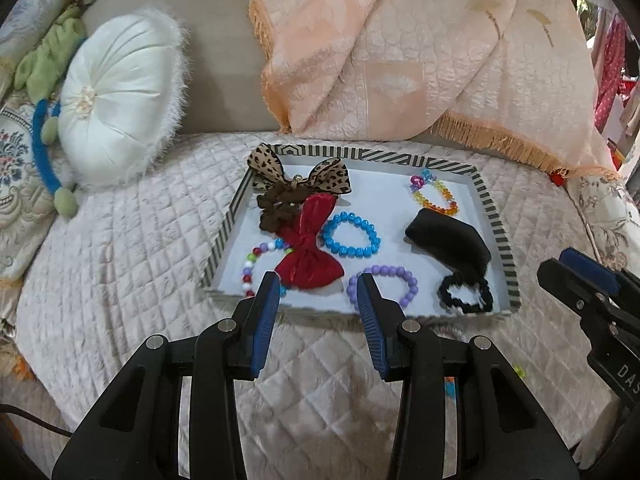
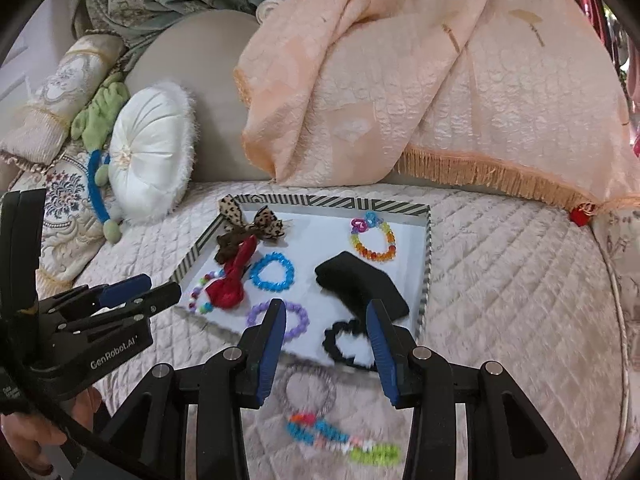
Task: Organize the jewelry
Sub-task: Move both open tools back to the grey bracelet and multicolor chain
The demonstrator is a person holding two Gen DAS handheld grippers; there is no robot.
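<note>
**Both grippers empty above a tray of jewelry**

Left gripper point(image 1: 318, 288) and right gripper point(image 2: 326, 316) hang with fingers released, nothing between them. Beyond them, a striped tray point(image 1: 500, 216) on a quilted sofa seat point(image 1: 120, 264) holds a blue bracelet point(image 1: 351, 236), purple bracelet point(image 1: 386, 286), red bow point(image 1: 310, 254) and black scrunchie point(image 1: 466, 294). More beaded pieces point(image 2: 340, 436) lie outside the tray's near edge.

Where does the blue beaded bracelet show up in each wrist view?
Left wrist: blue beaded bracelet at the middle of the striped-rimmed tray, just right of the red velvet bow.
Right wrist: same bracelet left of the tray's middle, right of the bow.
Shared landmark: the red bow.
</note>
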